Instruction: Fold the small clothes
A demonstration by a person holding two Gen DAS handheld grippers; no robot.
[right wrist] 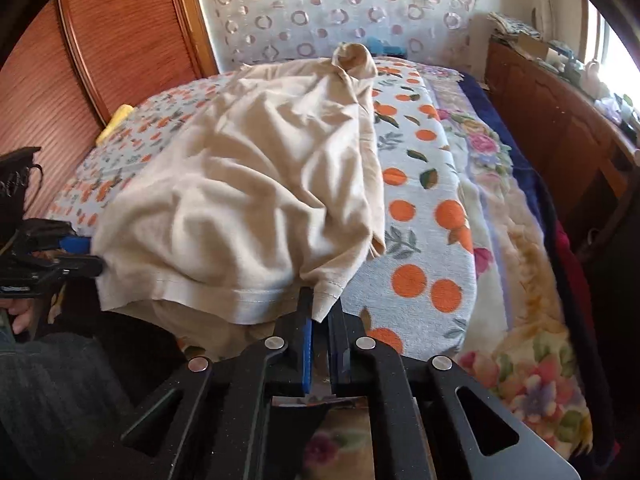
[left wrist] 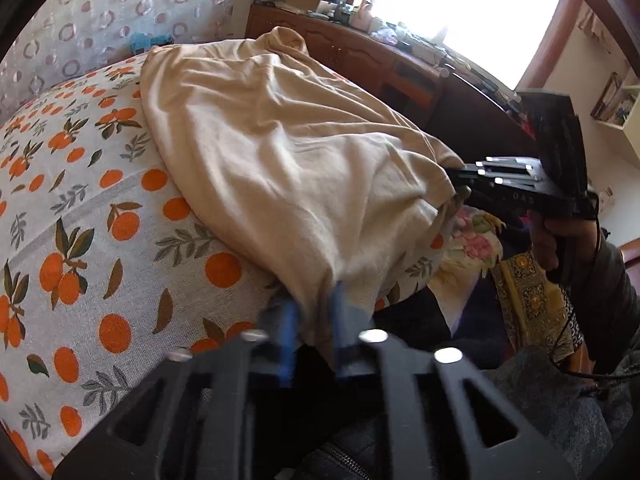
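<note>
A: Nearest first. What does each tool have?

B: The left gripper (left wrist: 314, 320) has its jaws pressed together on the near hem of the beige garment (left wrist: 280, 152), at its left corner. The right gripper (right wrist: 322, 320) is likewise pinching the hem, at the near right corner, where the stitched edge droops between its blue pads (right wrist: 306, 344).

A: So both near corners are caught. How should the step be done well?

B: My judgement: lift the two corners together and level, keep the hem taut between them so it does not sag, then carry it away toward the far end and lay it down flat. The cloth is soft and rumpled, so one hand pulling ahead would likely skew the fold.

A: Where does the garment lie relative to the tools?

B: It starts right at the fingertips and stretches away from them across the orange-print cover (left wrist: 100, 216) of the bed. Its body is bunched in the middle; the far end rises in a small hump (right wrist: 354, 60) near the circle-patterned wall (right wrist: 340, 8).

A: Anything beside it?

B: To the right, the floral blanket (right wrist: 500, 240) at the bed's edge, then a wooden cabinet (right wrist: 552, 120) under the window.
</note>
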